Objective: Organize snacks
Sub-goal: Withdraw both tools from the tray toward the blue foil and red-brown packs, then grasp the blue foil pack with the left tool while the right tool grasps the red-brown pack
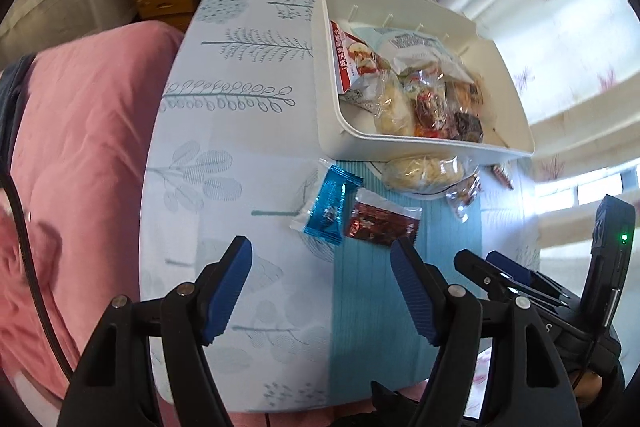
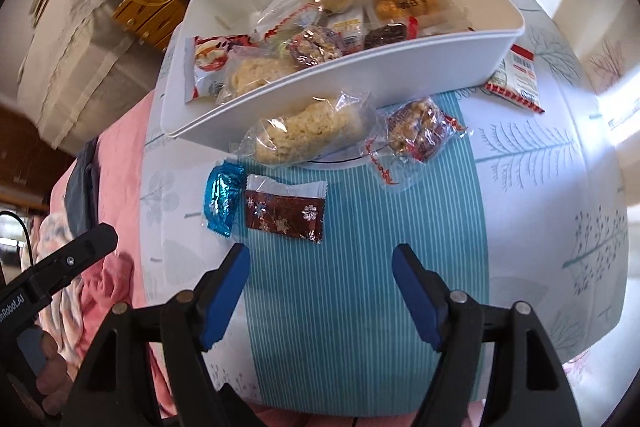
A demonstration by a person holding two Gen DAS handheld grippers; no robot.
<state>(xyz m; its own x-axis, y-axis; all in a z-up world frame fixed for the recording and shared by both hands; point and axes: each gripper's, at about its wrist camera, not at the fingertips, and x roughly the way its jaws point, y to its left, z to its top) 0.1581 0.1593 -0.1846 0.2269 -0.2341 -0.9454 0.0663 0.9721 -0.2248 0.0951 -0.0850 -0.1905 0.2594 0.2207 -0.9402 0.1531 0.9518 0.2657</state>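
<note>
Right wrist: right gripper [image 2: 320,291] jaws spread, empty; maroon wrapper [image 2: 285,213] just ahead; left gripper [image 1: 322,287] also spread.

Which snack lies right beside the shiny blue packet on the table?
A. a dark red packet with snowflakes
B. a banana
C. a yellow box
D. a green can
A: in the right wrist view the blue packet lies on the cloth with the dark red snowflake packet just to its right, both outside the white bin.
</note>
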